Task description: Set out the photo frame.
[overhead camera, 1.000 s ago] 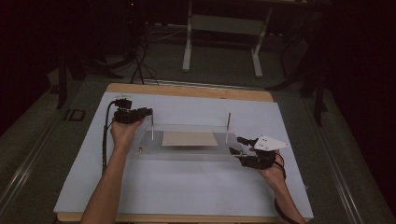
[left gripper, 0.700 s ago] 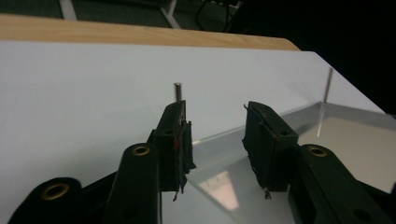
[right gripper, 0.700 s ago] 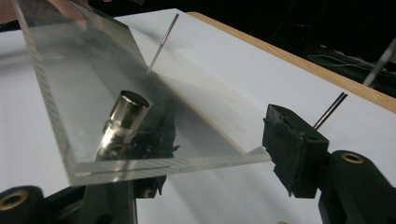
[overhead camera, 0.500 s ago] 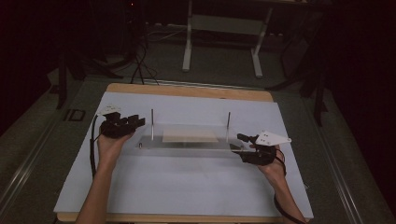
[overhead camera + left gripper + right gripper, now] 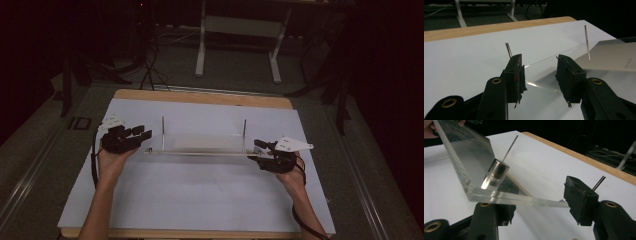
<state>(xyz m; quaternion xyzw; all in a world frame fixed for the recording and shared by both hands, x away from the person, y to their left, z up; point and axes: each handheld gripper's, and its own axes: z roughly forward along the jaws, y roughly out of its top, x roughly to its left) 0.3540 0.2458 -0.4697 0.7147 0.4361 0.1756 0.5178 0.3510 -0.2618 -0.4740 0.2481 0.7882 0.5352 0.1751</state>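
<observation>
A clear acrylic plate (image 5: pixel 200 146) with two thin upright metal rods (image 5: pixel 162 131) lies across the white sheet, over a beige card (image 5: pixel 621 60). My left gripper (image 5: pixel 145 135) is at the plate's left end. It stands open (image 5: pixel 542 75), with the plate's corner (image 5: pixel 541 83) just beyond the gap. My right gripper (image 5: pixel 257 150) is at the right end, also open (image 5: pixel 541 207). The plate's thick end edge (image 5: pixel 519 200) spans between its jaws, above the left one. One rod (image 5: pixel 510 145) rises from a metal foot (image 5: pixel 496 173) set in the plate.
The white sheet (image 5: pixel 200 195) covers most of the wooden table (image 5: pixel 200 97). A second rod (image 5: pixel 599 182) shows behind my right jaw. A white metal stand (image 5: pixel 240 30) and cables are on the dark floor beyond the table.
My left gripper has moved left and nearer, from the plate's back left part to its left end. The right gripper has hardly moved.
</observation>
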